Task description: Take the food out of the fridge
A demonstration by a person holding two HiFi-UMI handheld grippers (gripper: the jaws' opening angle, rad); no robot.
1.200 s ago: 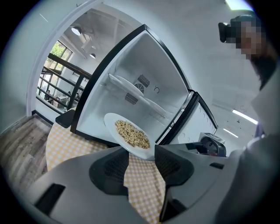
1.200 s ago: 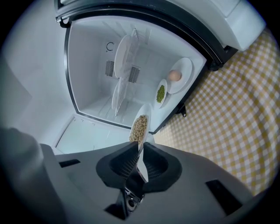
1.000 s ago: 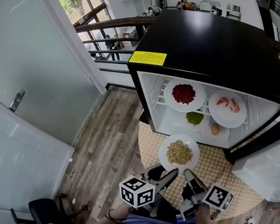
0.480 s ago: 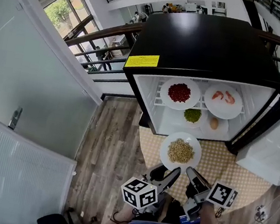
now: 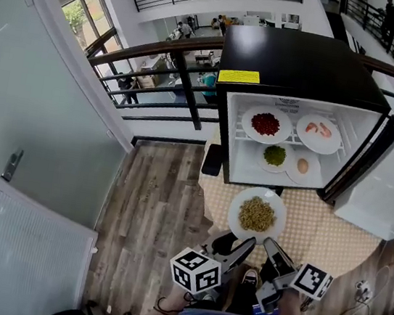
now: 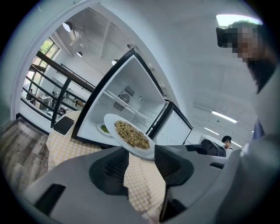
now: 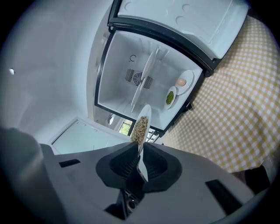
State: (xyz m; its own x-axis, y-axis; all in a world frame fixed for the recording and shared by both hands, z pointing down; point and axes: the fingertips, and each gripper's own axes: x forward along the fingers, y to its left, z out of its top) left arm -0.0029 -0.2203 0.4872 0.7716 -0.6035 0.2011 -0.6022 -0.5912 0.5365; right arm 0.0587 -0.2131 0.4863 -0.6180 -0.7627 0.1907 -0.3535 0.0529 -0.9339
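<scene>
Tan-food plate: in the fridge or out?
Out. The plate of tan food hangs over the checkered cloth in front of the open fridge, its rim pinched in the right claw.

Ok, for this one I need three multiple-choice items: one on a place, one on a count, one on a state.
1. Where is the plate of red food? A upper shelf, left; B lower shelf, right; C on the checked cloth.
2. How many plates are inside the fridge? A two; B four; C six.
3. The right gripper is: A open, empty; B shut on the plate of beige food; C shut on an egg.
Answers: 1 A, it sits beside the shrimp plate up top. 2 B, two on each shelf. 3 B, its jaws clamp that plate's rim.
</scene>
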